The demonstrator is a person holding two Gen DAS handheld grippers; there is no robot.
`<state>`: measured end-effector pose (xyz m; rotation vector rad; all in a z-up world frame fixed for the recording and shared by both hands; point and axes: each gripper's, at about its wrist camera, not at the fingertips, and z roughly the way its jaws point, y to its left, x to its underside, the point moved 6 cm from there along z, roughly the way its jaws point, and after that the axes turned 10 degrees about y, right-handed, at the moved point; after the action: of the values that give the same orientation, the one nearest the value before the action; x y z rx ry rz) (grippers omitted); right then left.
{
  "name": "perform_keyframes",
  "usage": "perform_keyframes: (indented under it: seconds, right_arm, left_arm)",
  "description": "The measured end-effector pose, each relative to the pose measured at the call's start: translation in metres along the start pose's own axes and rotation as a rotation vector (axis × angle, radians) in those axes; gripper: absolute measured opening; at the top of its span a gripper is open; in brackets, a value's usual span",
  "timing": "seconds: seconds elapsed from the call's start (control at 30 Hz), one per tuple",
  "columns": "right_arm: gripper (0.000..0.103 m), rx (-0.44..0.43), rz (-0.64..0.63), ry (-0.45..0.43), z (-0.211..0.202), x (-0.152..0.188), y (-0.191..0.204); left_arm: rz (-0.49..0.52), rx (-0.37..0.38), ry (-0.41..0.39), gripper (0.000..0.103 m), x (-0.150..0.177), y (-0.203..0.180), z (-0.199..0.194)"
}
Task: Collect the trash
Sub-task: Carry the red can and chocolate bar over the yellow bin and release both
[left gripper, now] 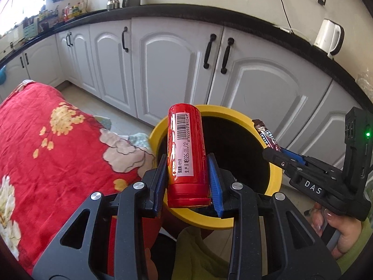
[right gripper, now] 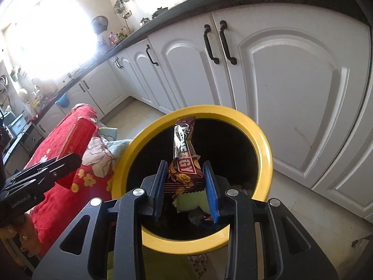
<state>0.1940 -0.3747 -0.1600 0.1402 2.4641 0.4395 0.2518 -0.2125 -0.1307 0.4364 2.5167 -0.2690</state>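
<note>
Two grippers, two pieces of trash, one bin; the left gripper (left gripper: 187, 182) pinches one red can (left gripper: 186, 154), its long axis pointing away along the fingers over the yellow-rimmed bin (left gripper: 276, 182); the right gripper (right gripper: 185, 186) pinches one snack wrapper (right gripper: 183, 163), pointing likewise above the bin's mouth; a red floral cloth (left gripper: 58, 151) lies beside it; white cabinets (left gripper: 167, 70) stand under a dark kitchen surface (left gripper: 186, 9).
</note>
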Motion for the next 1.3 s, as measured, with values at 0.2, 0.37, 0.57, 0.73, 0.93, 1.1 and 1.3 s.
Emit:
perform_keyframes:
  seconds: [0.2,0.37,0.57,0.73,0.93,1.1,1.3]
  right_arm:
    - [0.030,-0.001,0.007,0.027,0.009,0.007,-0.006]
    - [0.030,-0.006,0.011,0.049,0.017,0.013,-0.008]
    - [0.030,-0.012,0.004,0.072,0.020,0.020,-0.005]
    - [0.030,-0.018,-0.004,0.087,0.024,0.019,-0.003]
    - [0.030,-0.026,-0.020,0.109,0.031,0.022,0.003]
    - [0.030,-0.028,-0.028,0.115,0.033,0.023,0.005]
    - [0.031,-0.021,-0.022,0.110,0.033,0.022,0.004]
  left_arm:
    - [0.010,-0.009,0.031,0.026,0.001,-0.005,0.016]
    - [0.012,-0.012,0.051,0.026,0.001,-0.006,0.027]
    - [0.010,-0.006,0.073,0.026,-0.001,-0.008,0.037]
    - [0.006,0.003,0.082,0.026,-0.008,-0.007,0.043]
    - [-0.018,0.031,0.111,0.026,-0.015,-0.004,0.053]
    - [-0.025,0.049,0.135,0.026,-0.017,-0.006,0.062]
    - [-0.035,0.055,0.148,0.026,-0.016,-0.005,0.066]
